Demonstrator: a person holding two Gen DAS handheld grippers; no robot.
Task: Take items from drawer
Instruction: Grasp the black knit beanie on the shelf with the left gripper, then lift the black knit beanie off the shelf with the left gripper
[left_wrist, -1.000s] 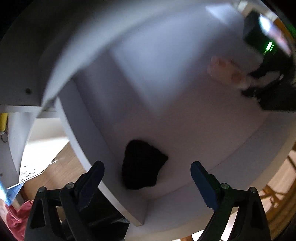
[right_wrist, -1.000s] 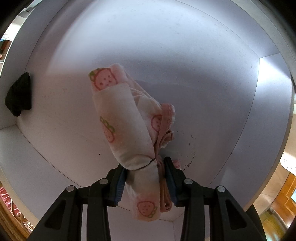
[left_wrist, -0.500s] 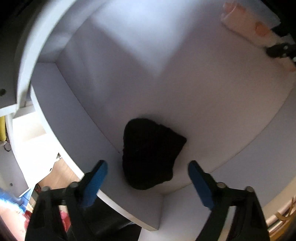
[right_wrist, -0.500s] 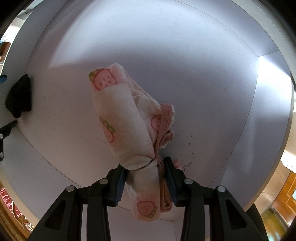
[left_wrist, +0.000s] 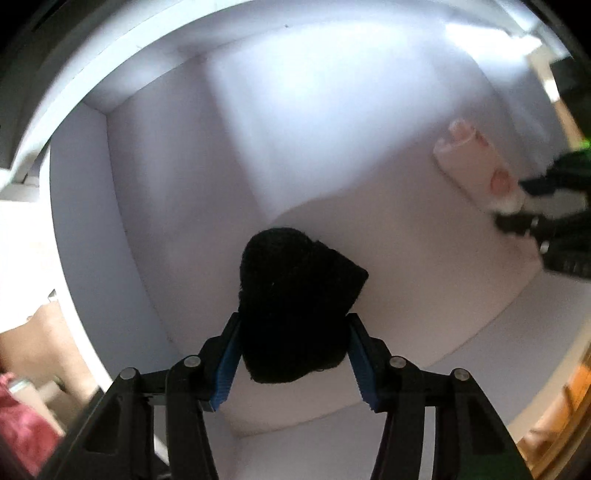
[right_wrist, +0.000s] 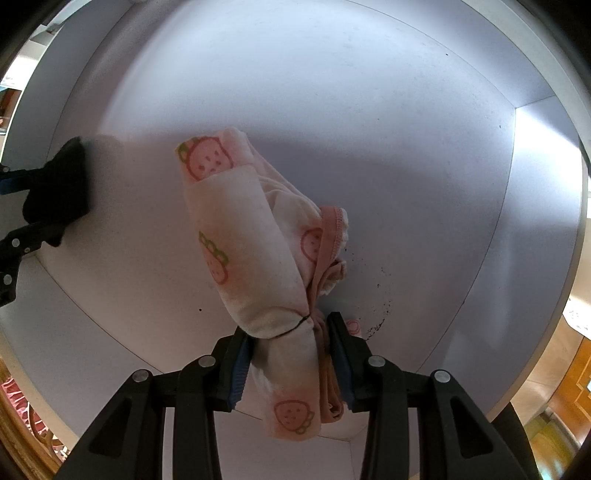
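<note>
both grippers clenched inside the white drawer, left gripper on the black sock, right gripper on the strawberry cloth; loose folds may unroll, snag the wall, or slip out when lifted.

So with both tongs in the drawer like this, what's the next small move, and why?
Probably lift both straight up. The left tongs already pinch the black bundle, the right tongs the strawberry-print cloth, and both items sit low in the white drawer.
</note>
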